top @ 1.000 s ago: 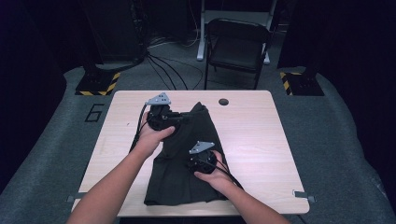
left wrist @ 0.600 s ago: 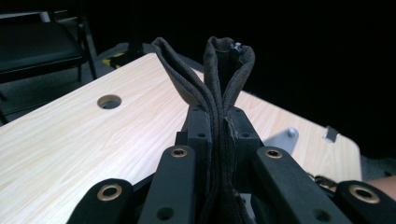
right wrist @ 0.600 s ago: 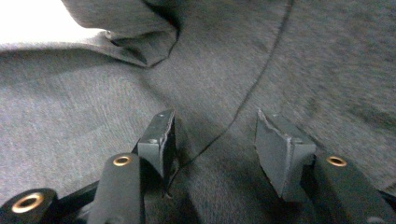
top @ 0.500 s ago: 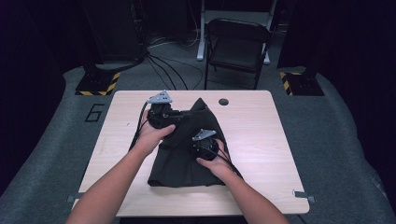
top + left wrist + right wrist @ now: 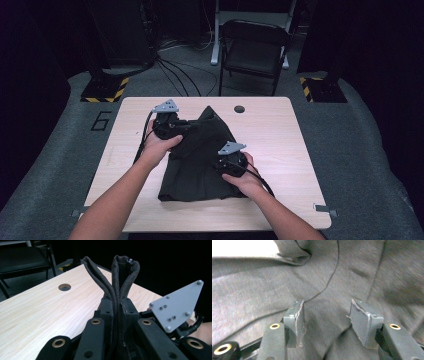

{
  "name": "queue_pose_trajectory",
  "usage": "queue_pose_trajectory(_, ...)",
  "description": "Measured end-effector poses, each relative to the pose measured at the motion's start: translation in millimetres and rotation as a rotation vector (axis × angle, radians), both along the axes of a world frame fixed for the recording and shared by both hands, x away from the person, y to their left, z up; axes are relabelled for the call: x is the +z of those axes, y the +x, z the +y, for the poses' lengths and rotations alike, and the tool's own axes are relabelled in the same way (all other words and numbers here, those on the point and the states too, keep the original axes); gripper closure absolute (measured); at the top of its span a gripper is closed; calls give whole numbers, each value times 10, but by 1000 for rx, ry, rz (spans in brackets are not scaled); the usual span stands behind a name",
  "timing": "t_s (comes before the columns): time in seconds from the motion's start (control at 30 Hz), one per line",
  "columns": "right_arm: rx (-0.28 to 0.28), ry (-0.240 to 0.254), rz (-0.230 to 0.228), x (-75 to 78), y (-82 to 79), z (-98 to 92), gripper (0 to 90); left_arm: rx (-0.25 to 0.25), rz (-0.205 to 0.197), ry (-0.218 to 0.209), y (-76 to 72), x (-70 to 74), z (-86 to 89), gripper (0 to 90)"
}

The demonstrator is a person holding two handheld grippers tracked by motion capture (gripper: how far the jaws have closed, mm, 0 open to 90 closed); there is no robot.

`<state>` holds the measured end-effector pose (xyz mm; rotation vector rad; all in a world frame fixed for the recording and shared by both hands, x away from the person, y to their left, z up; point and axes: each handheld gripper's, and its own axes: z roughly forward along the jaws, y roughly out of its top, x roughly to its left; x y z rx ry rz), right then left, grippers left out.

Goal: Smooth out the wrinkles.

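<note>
A: What did the garment [image 5: 200, 160] look like, starting at the bottom of the high view?

B: It was a dark charcoal cloth, folded into a thick pad in the lower centre of the frame, lying on the pale wooden tabletop [image 5: 280, 150]. Its near edge sat straight and close to the tabletop's lower edge, and the cloth narrowed to a raised peak toward the upper centre.

A: And the right hand-held gripper [image 5: 226, 162]?

B: It sat at the cloth's right side, just right of centre. In the right gripper view its jaws stood apart over wrinkled grey fabric [image 5: 324, 290], with a loose dark thread [image 5: 329, 277] curling above them; the pads pressed on nothing, so it was released.

A: The left hand-held gripper [image 5: 172, 127]?

B: Farther up, left of centre, it was clenched on the garment. In the left gripper view a doubled, seamed fold [image 5: 120, 285] rose upright from between the closed jaws, its layers splaying at the top.

A: Anything holding things?

B: No container was on the tabletop. Near its upper edge lay a round cable hole [image 5: 239, 108]. Beyond it, at the top of the frame, a dark folding chair [image 5: 255, 55] stood on the grey floor.
</note>
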<state>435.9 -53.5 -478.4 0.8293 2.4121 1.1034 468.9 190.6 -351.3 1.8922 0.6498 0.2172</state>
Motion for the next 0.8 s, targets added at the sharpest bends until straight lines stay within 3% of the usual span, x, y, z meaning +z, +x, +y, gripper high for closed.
queue_pose_trajectory(0.4, -10, -19, 35, -82, -153, -333, 474, -76, -12, 24, -179, -77, -91, 821)
queue_pose_trajectory(0.67, -36, 0, 83, -121, -180, -546, 475, -131, -2, 28, -350, -222, -148, 820)
queue_pose_trajectory(0.8, -32, 17, 76, -77, -226, -614, 476, -158, 20, 18, -434, -352, -169, 820)
